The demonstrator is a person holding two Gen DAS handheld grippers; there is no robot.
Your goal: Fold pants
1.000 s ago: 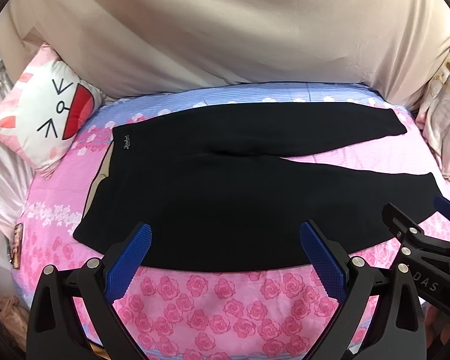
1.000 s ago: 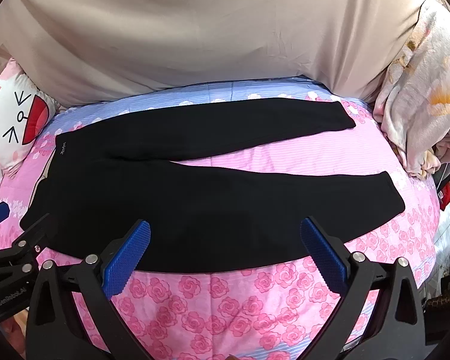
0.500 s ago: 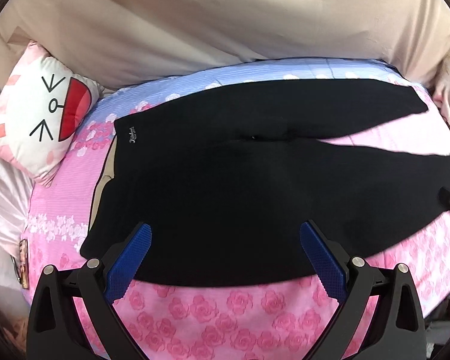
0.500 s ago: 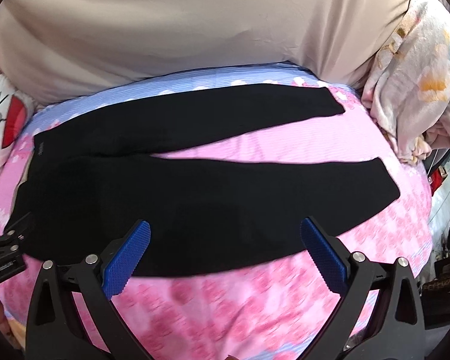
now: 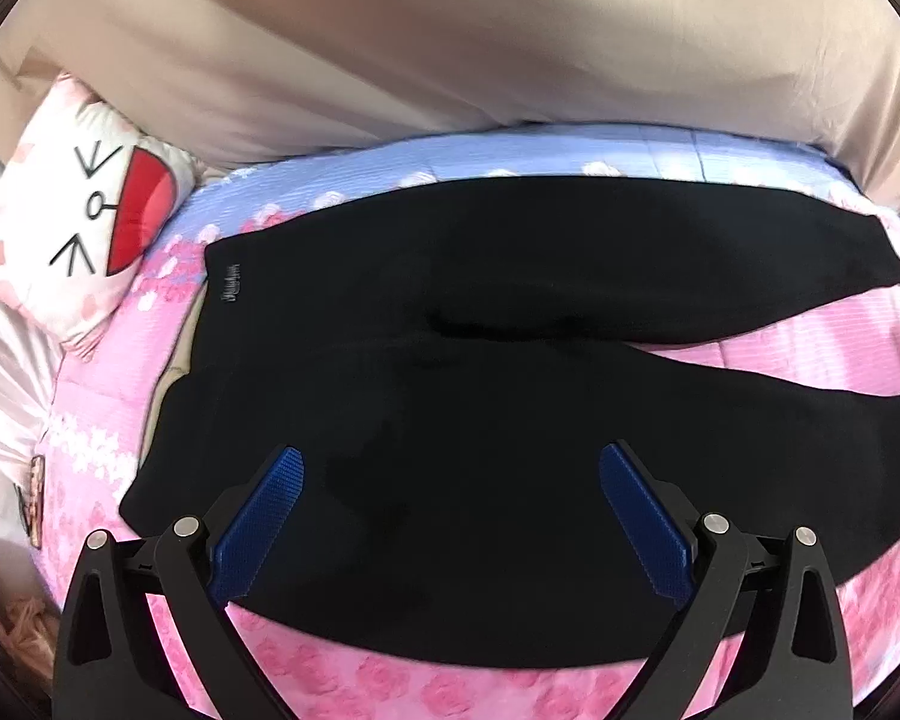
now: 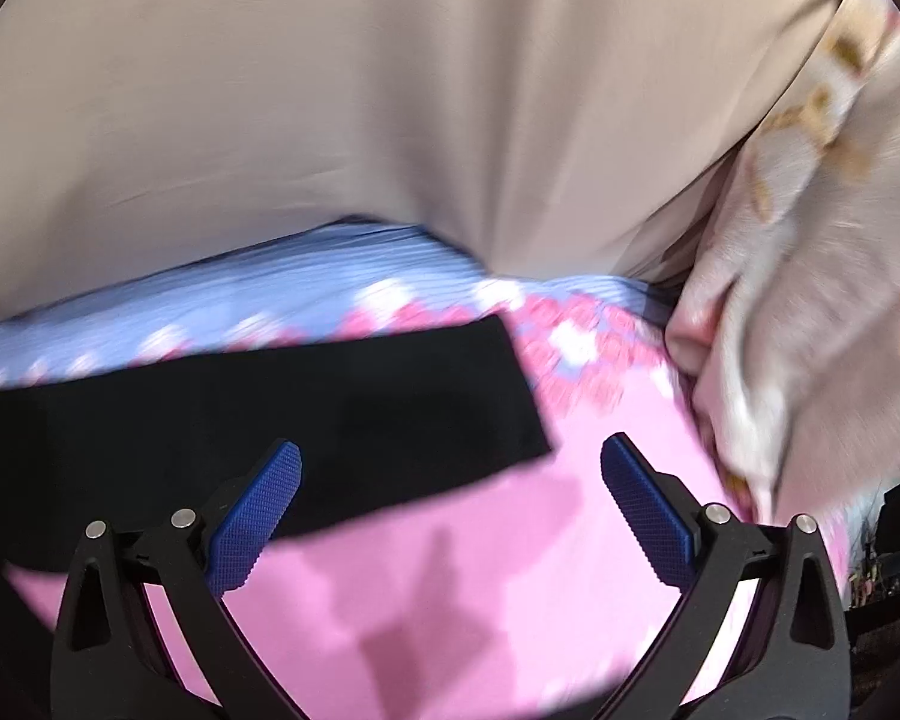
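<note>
Now | pants (image 5: 510, 420) lie flat on pink floral bedspread (image 5: 390, 684), waist left, legs right; small waistband logo too blurred to read | left gripper (image 5: 450, 516) hovers over hip area, jaws spread, empty | right gripper (image 6: 450, 504) above far leg's cuff (image 6: 498, 396), jaws spread, empty | cat-face pillow (image 5: 84, 228) far left

Black pants (image 5: 480, 420) spread flat on pink rose-print bed cover (image 5: 438, 684), waistband toward the cat-face pillow (image 5: 84, 228), legs parted at right. Left claw (image 5: 450, 516) above the near leg, blue pads (image 5: 258, 528) wide apart, gripping nothing. Beige sheet (image 5: 450, 42) behind.
</note>
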